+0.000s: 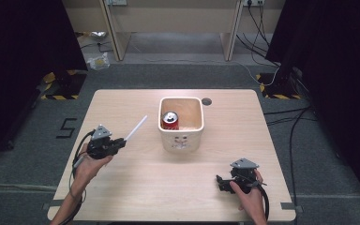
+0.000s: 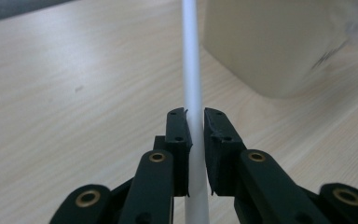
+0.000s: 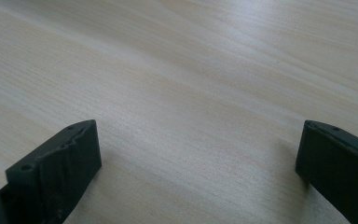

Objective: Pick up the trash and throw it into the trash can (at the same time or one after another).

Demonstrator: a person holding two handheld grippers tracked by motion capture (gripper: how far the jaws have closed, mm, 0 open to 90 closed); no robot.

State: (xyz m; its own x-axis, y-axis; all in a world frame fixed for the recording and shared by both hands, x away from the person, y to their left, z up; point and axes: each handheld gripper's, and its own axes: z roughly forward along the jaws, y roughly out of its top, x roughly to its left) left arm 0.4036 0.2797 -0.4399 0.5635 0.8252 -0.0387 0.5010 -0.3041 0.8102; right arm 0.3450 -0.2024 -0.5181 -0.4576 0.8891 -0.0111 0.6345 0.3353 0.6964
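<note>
— Straw (image 2: 192, 84) position: where is it kept, and why?

— It is clamped between the fingers (image 2: 179, 135) of the left gripper (image 1: 120, 141), lifted clear of the worktop (image 1: 136, 183); the free end is aimed toward the white tub (image 1: 181, 138), presumably so it can be fed into the red can (image 1: 170, 120) standing inside.

— And the grip low on the shaft?

— Length is judged to be left free for insertion; the right gripper (image 1: 221, 183) is rested near the front edge, fingers (image 3: 60, 168) spread with nothing between them, probably kept clear.

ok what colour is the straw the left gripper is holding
White. The straw shows best in the left gripper view, clamped in the left gripper.
</note>
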